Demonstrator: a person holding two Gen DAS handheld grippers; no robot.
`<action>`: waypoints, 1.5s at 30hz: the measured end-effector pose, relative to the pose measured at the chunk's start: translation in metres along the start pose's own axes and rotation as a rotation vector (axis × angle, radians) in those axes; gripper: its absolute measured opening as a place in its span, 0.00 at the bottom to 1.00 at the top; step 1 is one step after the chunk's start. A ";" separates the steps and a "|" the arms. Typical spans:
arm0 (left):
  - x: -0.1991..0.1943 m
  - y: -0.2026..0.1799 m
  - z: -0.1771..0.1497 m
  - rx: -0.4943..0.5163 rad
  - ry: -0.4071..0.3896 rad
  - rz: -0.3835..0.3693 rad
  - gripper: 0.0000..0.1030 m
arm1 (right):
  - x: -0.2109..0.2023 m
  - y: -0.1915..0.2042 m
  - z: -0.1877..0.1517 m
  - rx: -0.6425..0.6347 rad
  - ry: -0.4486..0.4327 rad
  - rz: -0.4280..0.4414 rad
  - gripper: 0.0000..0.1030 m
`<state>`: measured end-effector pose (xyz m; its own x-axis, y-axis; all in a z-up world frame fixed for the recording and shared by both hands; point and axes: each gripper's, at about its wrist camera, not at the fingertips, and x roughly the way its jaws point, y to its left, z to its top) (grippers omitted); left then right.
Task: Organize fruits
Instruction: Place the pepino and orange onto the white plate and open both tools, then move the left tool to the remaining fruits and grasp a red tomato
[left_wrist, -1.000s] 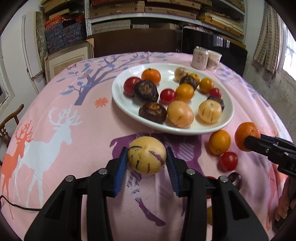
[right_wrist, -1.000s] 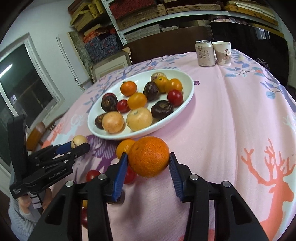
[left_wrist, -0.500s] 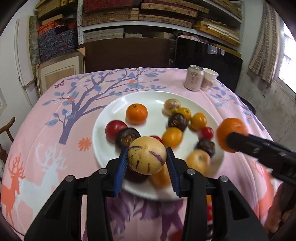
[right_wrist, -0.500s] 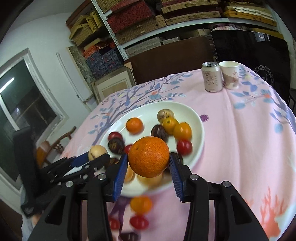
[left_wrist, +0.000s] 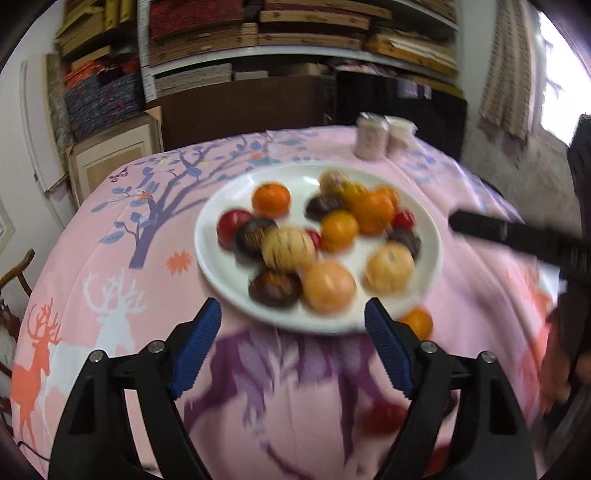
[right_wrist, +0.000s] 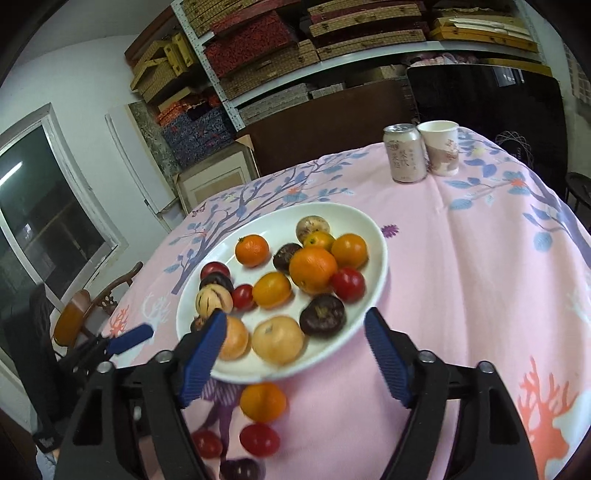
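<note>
Left gripper (left_wrist: 293, 325) with blue pads spread wide, nothing between them, hanging over the near rim of the white plate (left_wrist: 430, 236). Right gripper (right_wrist: 295, 334) likewise spread wide and holding nothing, above the same plate's near edge.

On the plate, many fruits in a loose heap. Pale striped melon (left_wrist: 288, 248) near the centre in the left view, touching a dark purple fruit (left_wrist: 255, 232) at its 9 o'clock and a second dark one at its 6 o'clock. Large orange (right_wrist: 313, 269) near the plate's middle in the right view, with a red tomato (right_wrist: 347, 283) touching it at 4 o'clock and a yellow-orange fruit (right_wrist: 272, 290) just beside it at 8 o'clock. Small mandarin (right_wrist: 252, 250) toward 10 o'clock, apart from the heap. Two pale peach-coloured fruits at the near rim.

Off the plate, on the pink tablecloth (right_wrist: 461, 266) at 6 o'clock: one orange fruit (right_wrist: 263, 401) just beside the rim, then two red tomatoes and one dark fruit farther toward the camera, partly blurred.

At 1 o'clock beyond the plate, a drink can (right_wrist: 403, 153) and a paper cup (right_wrist: 441, 147) touching side by side.
</note>
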<state>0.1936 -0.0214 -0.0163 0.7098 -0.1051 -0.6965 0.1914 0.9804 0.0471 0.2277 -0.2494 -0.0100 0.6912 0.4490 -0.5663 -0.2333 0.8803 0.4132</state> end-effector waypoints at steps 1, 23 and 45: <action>-0.002 -0.003 -0.008 0.014 0.010 0.003 0.76 | -0.003 -0.002 -0.003 0.013 -0.004 -0.003 0.84; -0.006 -0.035 -0.046 0.101 0.113 -0.217 0.53 | -0.002 0.004 -0.028 0.021 0.124 0.081 0.87; 0.002 -0.015 -0.049 -0.045 0.238 -0.426 0.31 | 0.024 0.014 -0.045 -0.014 0.265 0.109 0.64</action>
<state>0.1593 -0.0278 -0.0535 0.3994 -0.4624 -0.7916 0.3977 0.8654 -0.3048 0.2103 -0.2196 -0.0500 0.4590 0.5638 -0.6866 -0.3067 0.8259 0.4731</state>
